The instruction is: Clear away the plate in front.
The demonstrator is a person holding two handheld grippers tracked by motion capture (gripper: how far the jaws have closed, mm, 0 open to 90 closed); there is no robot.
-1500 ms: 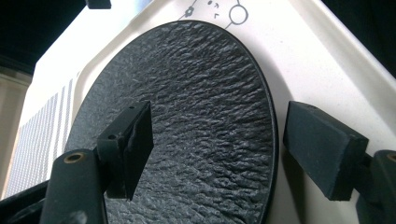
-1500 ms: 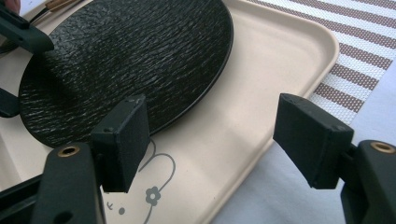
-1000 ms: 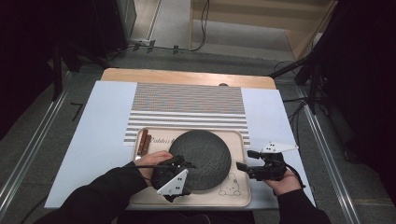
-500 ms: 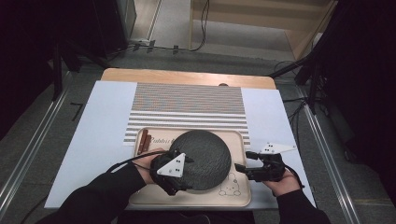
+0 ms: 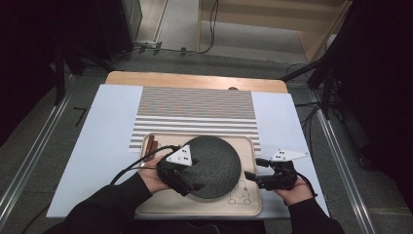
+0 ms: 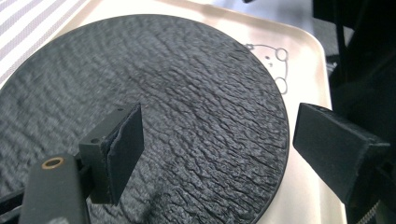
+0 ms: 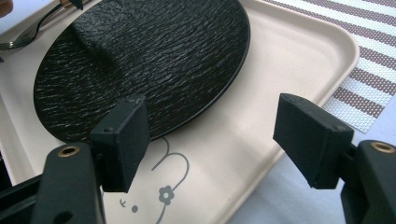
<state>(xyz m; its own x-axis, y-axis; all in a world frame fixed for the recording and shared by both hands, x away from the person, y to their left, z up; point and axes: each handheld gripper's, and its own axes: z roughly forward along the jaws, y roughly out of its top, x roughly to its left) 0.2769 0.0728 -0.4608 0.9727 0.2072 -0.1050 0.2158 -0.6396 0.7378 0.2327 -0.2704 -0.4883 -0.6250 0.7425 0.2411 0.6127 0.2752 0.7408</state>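
A striped mat [image 5: 195, 114] covers the counter [image 5: 195, 80], with a beige tray [image 5: 248, 207] at its near edge carrying a black plate [image 5: 214, 165]. The left gripper [image 5: 195, 186] hangs over the plate's near left rim, its jaws just opened wide and empty. The right gripper [image 5: 249, 174] waits wide open at the tray's right edge.

the round black textured plate [image 5: 210, 165] lies on the cream plastic tray [image 5: 248, 204], which overlaps the striped woven placemat [image 5: 195, 109] behind it.

A recording lab: metal floor rails [image 5: 29, 165] flank the table [image 5: 195, 80], with cables [image 5: 210, 29] on the floor behind it.
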